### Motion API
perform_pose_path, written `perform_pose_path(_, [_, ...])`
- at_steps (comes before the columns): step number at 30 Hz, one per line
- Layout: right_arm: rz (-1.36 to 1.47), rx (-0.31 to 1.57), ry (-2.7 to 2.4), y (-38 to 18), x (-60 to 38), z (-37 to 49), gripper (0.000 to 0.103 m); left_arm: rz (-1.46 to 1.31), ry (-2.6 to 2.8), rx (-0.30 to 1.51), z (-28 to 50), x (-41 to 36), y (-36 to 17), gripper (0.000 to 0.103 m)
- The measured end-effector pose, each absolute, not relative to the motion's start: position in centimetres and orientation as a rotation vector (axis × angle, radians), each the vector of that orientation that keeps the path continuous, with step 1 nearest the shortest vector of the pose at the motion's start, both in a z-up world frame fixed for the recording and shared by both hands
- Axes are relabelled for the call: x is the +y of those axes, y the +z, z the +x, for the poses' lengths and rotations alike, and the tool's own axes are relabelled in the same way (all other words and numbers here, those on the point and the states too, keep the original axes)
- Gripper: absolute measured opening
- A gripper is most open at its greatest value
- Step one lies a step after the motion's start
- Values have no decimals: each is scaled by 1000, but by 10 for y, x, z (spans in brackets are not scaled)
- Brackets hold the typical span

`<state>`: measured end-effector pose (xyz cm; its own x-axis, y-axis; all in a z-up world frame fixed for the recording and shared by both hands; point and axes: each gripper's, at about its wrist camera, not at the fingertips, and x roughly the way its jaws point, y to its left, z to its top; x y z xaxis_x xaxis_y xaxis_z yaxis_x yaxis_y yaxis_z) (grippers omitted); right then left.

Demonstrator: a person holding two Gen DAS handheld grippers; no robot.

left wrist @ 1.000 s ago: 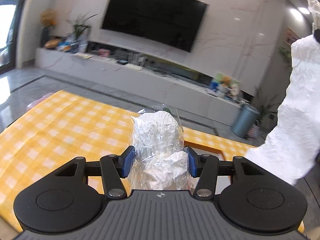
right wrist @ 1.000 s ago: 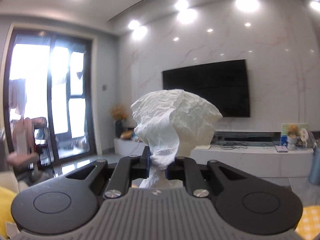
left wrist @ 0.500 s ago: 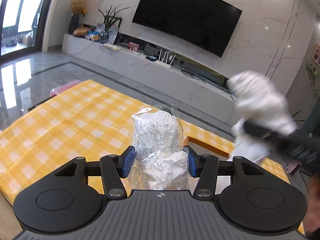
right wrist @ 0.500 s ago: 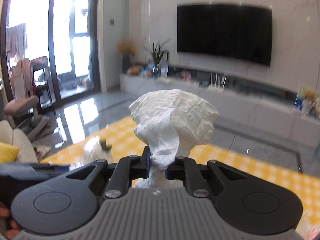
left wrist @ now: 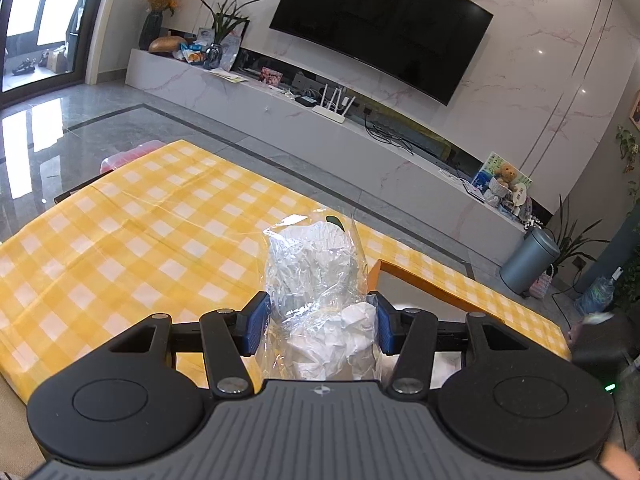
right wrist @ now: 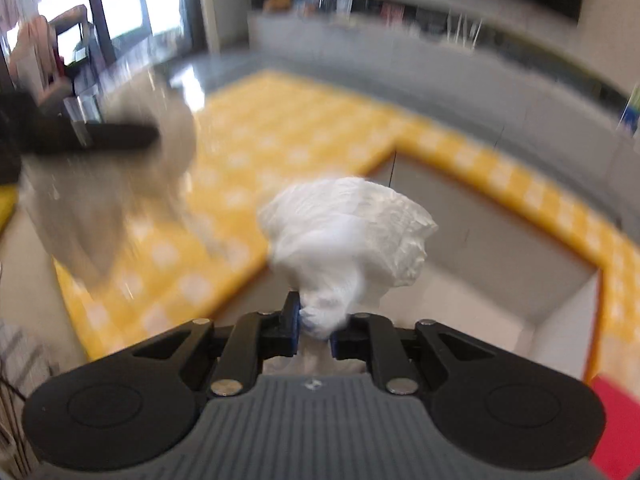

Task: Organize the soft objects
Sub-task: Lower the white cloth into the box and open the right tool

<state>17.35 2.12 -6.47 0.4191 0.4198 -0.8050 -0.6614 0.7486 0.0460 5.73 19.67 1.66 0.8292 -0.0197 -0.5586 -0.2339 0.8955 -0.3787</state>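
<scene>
Gripping a clear plastic bag (left wrist: 316, 280) stuffed with crumpled white paper, left gripper (left wrist: 318, 326) has its blue pads (left wrist: 253, 328) pressed into the bag's sides, bag standing upright out toward 12 o'clock between the fingers. Yellow checked cloth (left wrist: 140, 240) spreads under and beyond it from 9 to 12 o'clock; an open box with orange rim (left wrist: 424, 286) sits just past the bag at 1 o'clock. TV (left wrist: 380, 28) on the marble wall at 12 o'clock, grey bin (left wrist: 528, 262) on the floor at 3 o'clock

Right gripper (right wrist: 314, 330) is pinched tight on the thin neck of a white crumpled paper wad (right wrist: 348, 228), which balloons out above the fingers at 12 o'clock. View is motion-blurred. Wad hangs over the white inside of the box (right wrist: 480, 240), checked cloth (right wrist: 280, 128) around it. Left gripper (right wrist: 100, 136) with its bag (right wrist: 100, 208) shows blurred at 10 o'clock, well apart from the wad. Red thing (right wrist: 616, 424) at 4 o'clock edge, too blurred to tell
</scene>
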Motion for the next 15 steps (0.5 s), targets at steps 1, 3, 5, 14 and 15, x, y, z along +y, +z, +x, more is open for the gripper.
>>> perform_pose_path(1, [-327,964,705,-74,25,175,13,-453,115,588,58,197,16,60])
perform_pose_path(3, [-374,1037,723,-88,27,174,13,-446,113,587,56,196,16,60])
perform_pose_path(5, [-415,1066,745,-89,25,171,14,-439,114,590,57,195,15,60])
perform_pose_path(14, [-459,1162,797,-75,26,155,51,-423,92,608,57,189,14,60])
perform_pose_path(15, [-455,1164,793,-72,22,155,56,-418,92,608,57,188,14,60])
